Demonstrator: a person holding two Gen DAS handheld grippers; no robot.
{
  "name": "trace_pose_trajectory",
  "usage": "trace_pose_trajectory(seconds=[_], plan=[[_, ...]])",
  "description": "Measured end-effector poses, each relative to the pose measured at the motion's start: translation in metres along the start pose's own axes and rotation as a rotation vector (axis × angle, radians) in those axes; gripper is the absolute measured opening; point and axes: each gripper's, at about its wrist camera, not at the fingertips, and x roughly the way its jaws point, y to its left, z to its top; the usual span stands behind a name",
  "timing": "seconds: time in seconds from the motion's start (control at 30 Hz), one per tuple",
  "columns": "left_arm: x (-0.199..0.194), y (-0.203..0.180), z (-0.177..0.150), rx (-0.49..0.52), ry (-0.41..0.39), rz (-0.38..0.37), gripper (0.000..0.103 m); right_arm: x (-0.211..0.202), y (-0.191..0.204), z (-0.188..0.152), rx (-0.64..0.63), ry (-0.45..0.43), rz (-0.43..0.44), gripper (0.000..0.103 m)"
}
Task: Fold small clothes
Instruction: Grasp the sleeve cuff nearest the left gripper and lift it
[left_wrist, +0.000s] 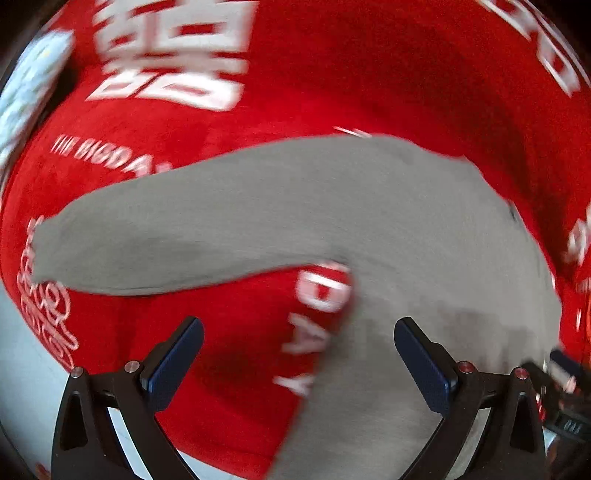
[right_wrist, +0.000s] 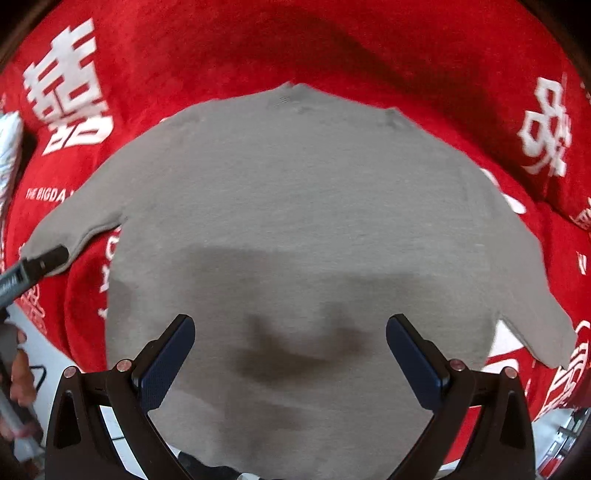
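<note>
Both tools, left (left_wrist: 298, 354) and right (right_wrist: 290, 350), are gaping empty over the shirt (right_wrist: 295, 221); its 9 o'clock sleeve (right_wrist: 74, 229) risks bunching on the cloth (right_wrist: 258, 48).

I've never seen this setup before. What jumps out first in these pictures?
A plain grey shirt lies spread flat, sleeves out to both sides, on a bright red blanket printed with big white characters. Low in each view, an open gripper frames it: the left gripper and the right gripper.
</note>
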Motion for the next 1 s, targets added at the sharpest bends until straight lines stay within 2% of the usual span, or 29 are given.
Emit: trace_pose_trajectory(seconds=[0.13, 0.27, 0.4, 0.47, 0.6, 0.73, 0.8, 0.83, 0.9, 0.97, 1.0], plan=[[0.009, 0.065, -0.001, -0.157, -0.029, -0.014, 0.103, 0.013, 0.022, -0.001, -0.034, 0.043, 0.026, 0.103], [0.036, 0.111, -0.010, -0.313, -0.034, -0.137, 0.103, 0.022, 0.042, -0.004, -0.074, 0.075, 0.037, 0.103], [0.069, 0.124, -0.014, -0.423, -0.007, -0.298, 0.103, 0.028, 0.053, -0.005, -0.097, 0.095, 0.048, 0.103], [0.071, 0.125, -0.011, -0.446, -0.058, -0.314, 0.103, 0.027, 0.057, -0.006, -0.105, 0.096, 0.051, 0.103], [0.080, 0.134, 0.003, -0.546, -0.093, -0.415, 0.103, 0.029, 0.064, -0.004, -0.109, 0.104, 0.053, 0.103], [0.071, 0.149, 0.006, -0.646, -0.195, -0.433, 0.103, 0.032, 0.071, -0.004, -0.118, 0.107, 0.050, 0.103], [0.057, 0.155, 0.007, -0.652, -0.253, -0.361, 0.101, 0.032, 0.072, -0.006, -0.122, 0.107, 0.052, 0.103], [0.051, 0.158, 0.005, -0.649, -0.271, -0.332, 0.094, 0.031, 0.071, -0.006, -0.121, 0.107, 0.052, 0.103], [0.046, 0.160, 0.003, -0.648, -0.278, -0.272, 0.091, 0.031, 0.069, -0.007, -0.115, 0.104, 0.055, 0.103], [0.046, 0.165, 0.003, -0.646, -0.275, -0.211, 0.063, 0.031, 0.069, -0.008, -0.106, 0.101, 0.059, 0.103], [0.047, 0.169, 0.002, -0.640, -0.260, -0.193, 0.037, 0.030, 0.067, -0.009, -0.100, 0.100, 0.065, 0.103]])
